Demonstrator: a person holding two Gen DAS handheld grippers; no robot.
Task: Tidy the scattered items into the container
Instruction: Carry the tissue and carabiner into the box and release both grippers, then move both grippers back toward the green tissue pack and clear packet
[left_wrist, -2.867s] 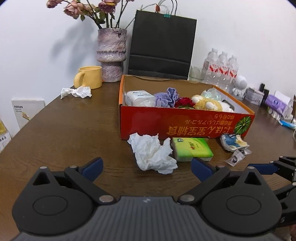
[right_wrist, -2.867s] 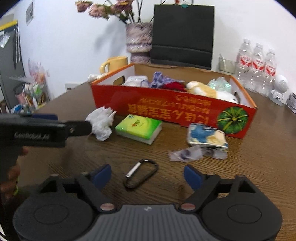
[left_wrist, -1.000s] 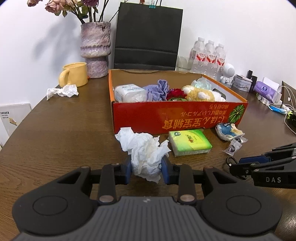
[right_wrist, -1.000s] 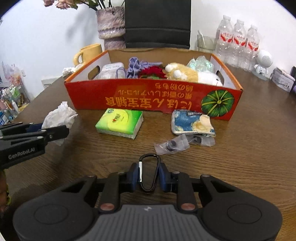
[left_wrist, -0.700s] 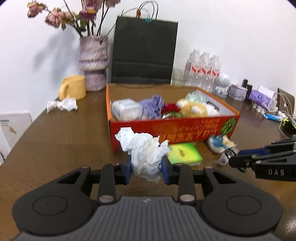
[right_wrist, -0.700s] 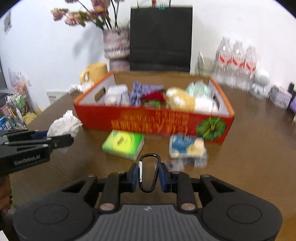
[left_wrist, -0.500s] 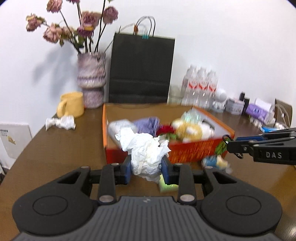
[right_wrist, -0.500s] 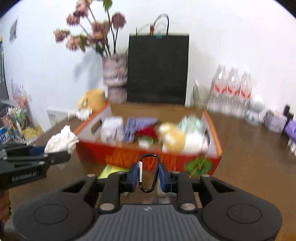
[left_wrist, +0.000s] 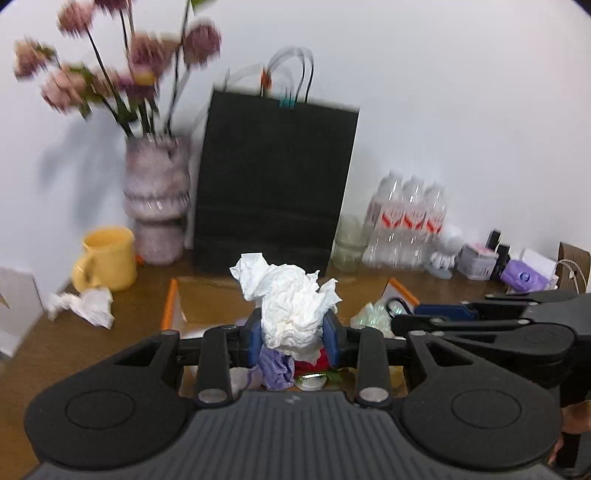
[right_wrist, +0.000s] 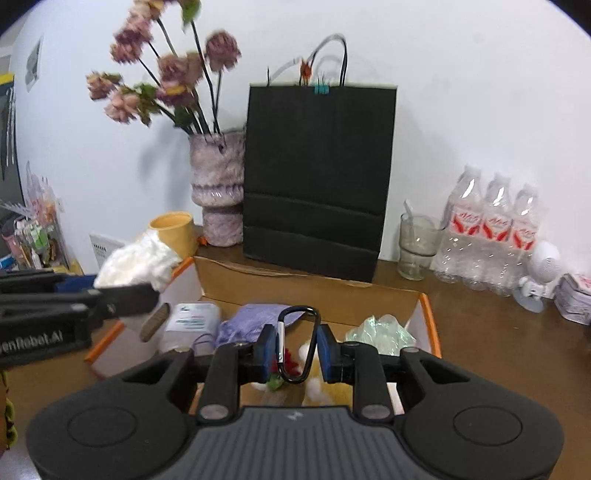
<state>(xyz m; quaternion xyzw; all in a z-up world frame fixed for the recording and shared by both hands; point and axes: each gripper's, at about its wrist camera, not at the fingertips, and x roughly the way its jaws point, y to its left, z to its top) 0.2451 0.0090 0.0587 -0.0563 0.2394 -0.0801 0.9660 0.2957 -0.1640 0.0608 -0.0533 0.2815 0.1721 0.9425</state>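
The left gripper is being held above the orange cardboard box, its jaws clenched on a crumpled white tissue that is bulging above the blue pads. The right gripper is being held over the same box, its jaws grasping a black carabiner upright between them. Inside the box, a purple cloth, a white packet, a clear crinkled wrapper and a red item are being contained. On the bench, a second crumpled tissue is lying beside a yellow mug, near a vase and a black paper bag.
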